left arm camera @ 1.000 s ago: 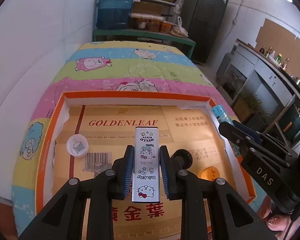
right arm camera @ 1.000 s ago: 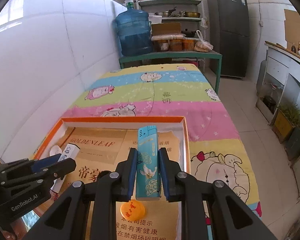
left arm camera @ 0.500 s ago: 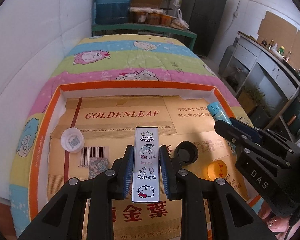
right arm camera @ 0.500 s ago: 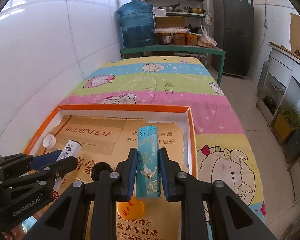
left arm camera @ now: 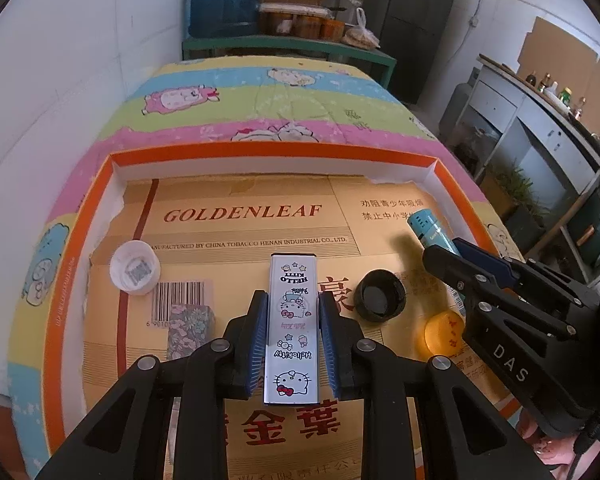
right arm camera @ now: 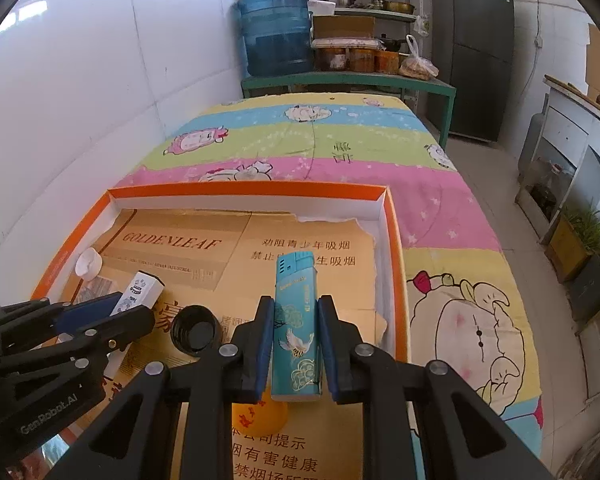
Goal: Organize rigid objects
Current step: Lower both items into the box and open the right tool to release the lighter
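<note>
Both tongs clamped — left tongs (left arm camera: 293,334) on the cartoon case (left arm camera: 293,326), right tongs (right arm camera: 293,346) on the lighter (right arm camera: 296,326); I'd lower each flat onto bare cardboard (left arm camera: 244,216) — clear of the caps.

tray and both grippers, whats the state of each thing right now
left gripper: shut on the white lighter
white lighter: held above the tray
right gripper: shut on the teal lighter
teal lighter: held above the tray
black cap: lying open side up
white cap: lying open side up
orange cap: lying flat
floral box: resting in the tray
tray: open, lined with cardboard
</note>
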The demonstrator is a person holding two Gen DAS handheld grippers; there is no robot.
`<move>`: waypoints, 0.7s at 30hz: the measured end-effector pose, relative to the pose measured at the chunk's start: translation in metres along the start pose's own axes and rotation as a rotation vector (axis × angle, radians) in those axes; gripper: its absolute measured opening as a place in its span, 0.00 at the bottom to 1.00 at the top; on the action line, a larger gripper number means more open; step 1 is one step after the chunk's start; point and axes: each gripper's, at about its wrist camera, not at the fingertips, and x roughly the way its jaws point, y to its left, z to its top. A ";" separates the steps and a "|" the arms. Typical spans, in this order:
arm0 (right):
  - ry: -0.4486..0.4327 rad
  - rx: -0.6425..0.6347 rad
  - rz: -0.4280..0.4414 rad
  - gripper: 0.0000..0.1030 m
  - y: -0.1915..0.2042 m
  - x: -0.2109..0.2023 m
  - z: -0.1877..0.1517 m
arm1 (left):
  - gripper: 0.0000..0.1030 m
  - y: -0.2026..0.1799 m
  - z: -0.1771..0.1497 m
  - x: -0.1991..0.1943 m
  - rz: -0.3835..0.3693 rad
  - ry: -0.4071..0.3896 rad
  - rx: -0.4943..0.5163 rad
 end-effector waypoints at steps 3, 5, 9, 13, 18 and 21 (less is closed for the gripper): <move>0.001 0.000 -0.001 0.22 0.000 0.000 -0.001 | 0.25 0.002 0.001 0.001 -0.008 0.000 -0.007; 0.004 -0.003 -0.003 0.22 0.000 0.001 -0.001 | 0.25 0.002 0.000 0.002 -0.009 0.002 -0.007; 0.012 -0.009 -0.011 0.22 0.001 0.003 -0.001 | 0.27 0.003 0.000 0.002 -0.020 0.003 -0.008; 0.016 -0.011 -0.013 0.22 0.002 0.004 -0.001 | 0.28 0.004 0.000 0.002 -0.028 0.003 -0.010; 0.011 -0.028 -0.032 0.23 0.006 0.002 -0.003 | 0.30 0.005 -0.001 0.001 -0.036 -0.002 -0.013; 0.008 -0.024 -0.032 0.31 0.006 0.001 -0.004 | 0.30 0.002 -0.002 -0.001 -0.033 -0.006 -0.002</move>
